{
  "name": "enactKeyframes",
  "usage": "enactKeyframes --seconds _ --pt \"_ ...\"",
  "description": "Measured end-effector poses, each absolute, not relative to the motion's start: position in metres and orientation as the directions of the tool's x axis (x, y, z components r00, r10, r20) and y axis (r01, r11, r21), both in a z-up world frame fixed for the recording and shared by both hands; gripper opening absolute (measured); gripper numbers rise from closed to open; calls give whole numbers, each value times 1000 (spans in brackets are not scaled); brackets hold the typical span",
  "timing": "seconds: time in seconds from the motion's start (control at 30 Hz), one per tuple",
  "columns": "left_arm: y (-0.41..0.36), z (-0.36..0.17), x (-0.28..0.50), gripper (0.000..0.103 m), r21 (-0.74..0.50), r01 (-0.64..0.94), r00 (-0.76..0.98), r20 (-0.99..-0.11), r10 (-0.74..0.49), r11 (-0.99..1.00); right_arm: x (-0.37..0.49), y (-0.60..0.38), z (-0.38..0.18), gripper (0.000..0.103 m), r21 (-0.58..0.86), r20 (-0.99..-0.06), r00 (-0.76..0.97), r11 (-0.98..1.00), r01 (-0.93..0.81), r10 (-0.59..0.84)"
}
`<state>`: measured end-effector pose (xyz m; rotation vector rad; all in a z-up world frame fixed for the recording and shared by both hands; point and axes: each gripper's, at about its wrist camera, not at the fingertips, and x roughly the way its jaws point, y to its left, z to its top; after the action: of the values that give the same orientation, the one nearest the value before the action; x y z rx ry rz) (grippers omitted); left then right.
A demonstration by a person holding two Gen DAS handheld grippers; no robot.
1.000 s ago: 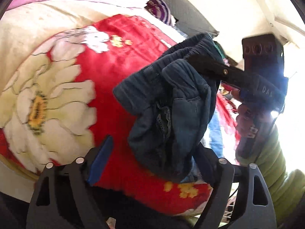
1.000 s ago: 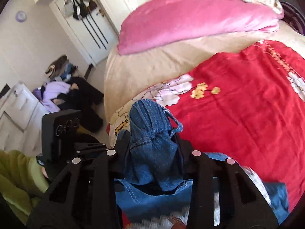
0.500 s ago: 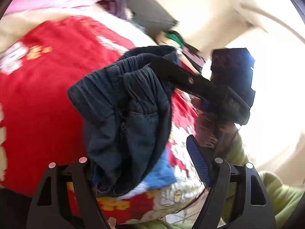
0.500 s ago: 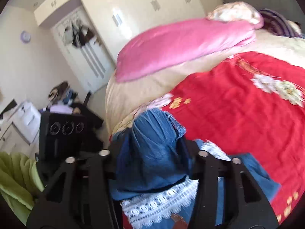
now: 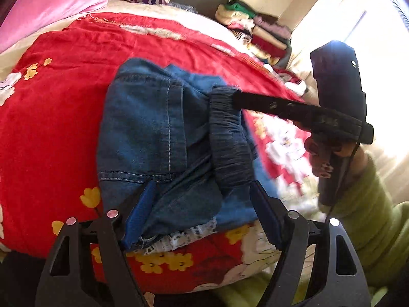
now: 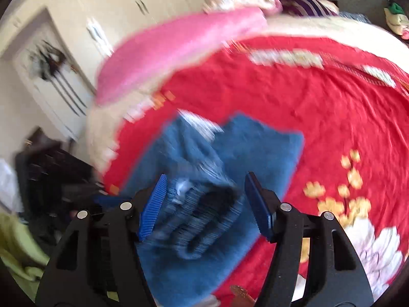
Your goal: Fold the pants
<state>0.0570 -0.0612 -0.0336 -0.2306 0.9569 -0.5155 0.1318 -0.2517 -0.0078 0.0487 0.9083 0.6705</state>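
Both wrist views close above bed, angled down; share jeans (image 5: 158, 133) on red bedspread (image 6: 319, 107).

Blue denim pants (image 5: 158, 138), matt and coarse-woven with pale topstitched seams, a ribbed elastic waistband and a white lace hem, lie on a bed (image 5: 51, 128) covered in red cloth, softly creased and printed with yellow and white flowers. At 11 o'clock sits a pink pillow (image 5: 46, 7) of plush, fleecy fabric. The left gripper (image 5: 202, 215) is matt black plastic with ridged blue rubbery pads and small shiny metal pins; the right gripper (image 6: 204, 204) matches it.
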Motion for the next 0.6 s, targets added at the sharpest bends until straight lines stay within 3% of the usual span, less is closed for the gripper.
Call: enactKeyframes --seconds 0.1,0.3,0.37,0.43,0.53,0.6 --pt "-62 -34 50 74 -382 330 472 -725 -502 863 136 -247 -32 54 269 -772 413 836 -478 484" --pt "-41 -1 25 71 -320 323 567 -688 -453 891 118 -264 2 55 304 -687 453 792 -530 567" --pt "-30 8 24 42 -283 281 614 -681 -398 917 118 -263 17 55 288 -662 479 785 -548 577" --pt "-20 8 28 26 -290 240 617 -691 -376 926 124 -258 25 55 263 -662 486 785 -561 570" --pt "-25 1 27 14 -283 249 591 -713 -377 926 140 -239 30 48 221 -681 473 772 -596 559" --pt "-38 -4 26 10 -242 278 575 -733 -363 930 156 -224 27 44 195 -709 448 762 -617 544"
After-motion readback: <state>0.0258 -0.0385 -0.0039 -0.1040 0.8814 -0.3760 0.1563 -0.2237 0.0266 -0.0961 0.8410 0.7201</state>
